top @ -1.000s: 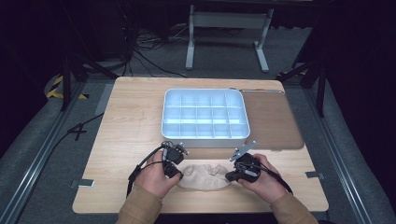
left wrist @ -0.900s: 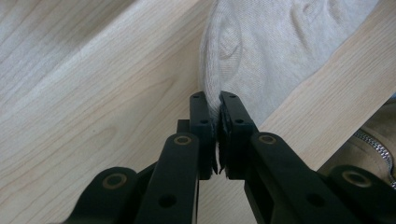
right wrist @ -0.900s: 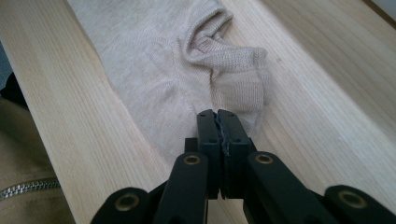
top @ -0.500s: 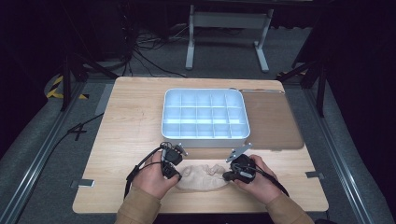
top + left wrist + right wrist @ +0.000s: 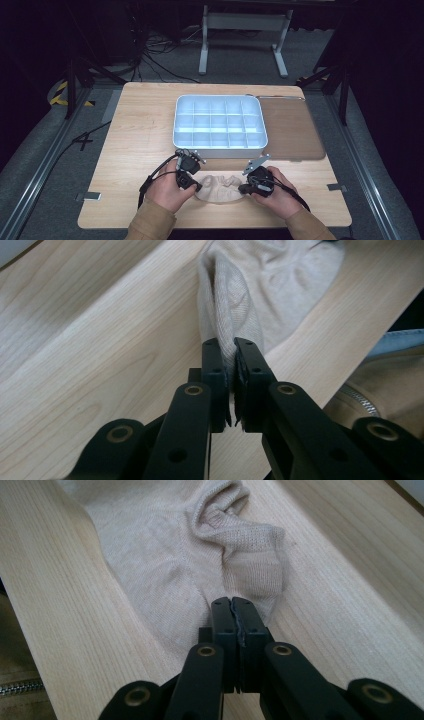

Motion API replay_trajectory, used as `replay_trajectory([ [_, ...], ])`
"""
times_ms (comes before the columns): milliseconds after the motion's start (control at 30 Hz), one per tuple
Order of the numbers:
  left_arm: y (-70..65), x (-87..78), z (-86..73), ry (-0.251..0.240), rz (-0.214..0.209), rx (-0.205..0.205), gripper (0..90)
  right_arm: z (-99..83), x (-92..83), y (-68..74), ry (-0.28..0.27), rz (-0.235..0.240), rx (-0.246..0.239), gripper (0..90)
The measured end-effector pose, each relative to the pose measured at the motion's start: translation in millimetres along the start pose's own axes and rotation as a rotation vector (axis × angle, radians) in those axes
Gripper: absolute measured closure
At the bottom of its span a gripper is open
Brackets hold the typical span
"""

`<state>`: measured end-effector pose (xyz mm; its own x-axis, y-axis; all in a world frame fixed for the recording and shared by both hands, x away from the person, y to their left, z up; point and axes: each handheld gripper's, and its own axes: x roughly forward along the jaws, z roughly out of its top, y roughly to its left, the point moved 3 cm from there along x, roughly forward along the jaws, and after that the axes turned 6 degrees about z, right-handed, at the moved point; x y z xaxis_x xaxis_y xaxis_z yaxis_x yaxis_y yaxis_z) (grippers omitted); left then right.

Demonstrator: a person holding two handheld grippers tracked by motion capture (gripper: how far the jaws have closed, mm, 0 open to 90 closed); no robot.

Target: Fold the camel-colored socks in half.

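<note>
- Where the left gripper [image 5: 228,351] meets the beige knit cloth [image 5: 260,300]: jaws nearly pressed together, a raised fold of the fabric pinched between the tips.
- At the right gripper [image 5: 233,609]: jaws pressed together, tips at the near edge of the cloth [image 5: 165,565]; cannot tell whether fabric is caught between them.
- In the high view: left gripper [image 5: 191,176] and right gripper [image 5: 248,182] at opposite ends of the cloth [image 5: 220,187], crumpled on the wooden table [image 5: 135,130] near its front edge, between the hands.
- Beyond, well apart from the cloth: white compartment tray [image 5: 180,120], apparently empty.
- Handling, judged: light, soft, limp, stretchy; no fragility; prone to sagging and bunching.
- Best hold, judged: edges or a raised fold, one at each end.
</note>
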<state>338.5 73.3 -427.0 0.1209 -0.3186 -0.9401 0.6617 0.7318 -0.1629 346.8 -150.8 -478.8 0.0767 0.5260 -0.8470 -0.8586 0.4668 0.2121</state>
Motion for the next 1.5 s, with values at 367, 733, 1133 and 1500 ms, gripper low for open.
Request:
replay_trajectory([
  [367,-14.6,-3.6,19.0,-0.029,-0.055,0.044,84.6,-0.1,-0.1,-2.0,-0.002,0.02,0.017,90.0],
  [733,-32.2,4.4,41.5,-0.052,-0.084,0.091,84.7,-4.3,-0.2,-3.2,-0.038,0.032,0.025,90.0],
  [1133,-38.6,24.0,56.3,-0.073,-0.097,0.105,84.8,-7.2,0.1,-1.3,-0.061,0.014,0.02,90.0],
  [1500,-45.5,44.2,67.6,-0.063,-0.108,0.134,84.8,-12.4,-0.2,-0.5,-0.11,0.009,0.019,90.0],
])
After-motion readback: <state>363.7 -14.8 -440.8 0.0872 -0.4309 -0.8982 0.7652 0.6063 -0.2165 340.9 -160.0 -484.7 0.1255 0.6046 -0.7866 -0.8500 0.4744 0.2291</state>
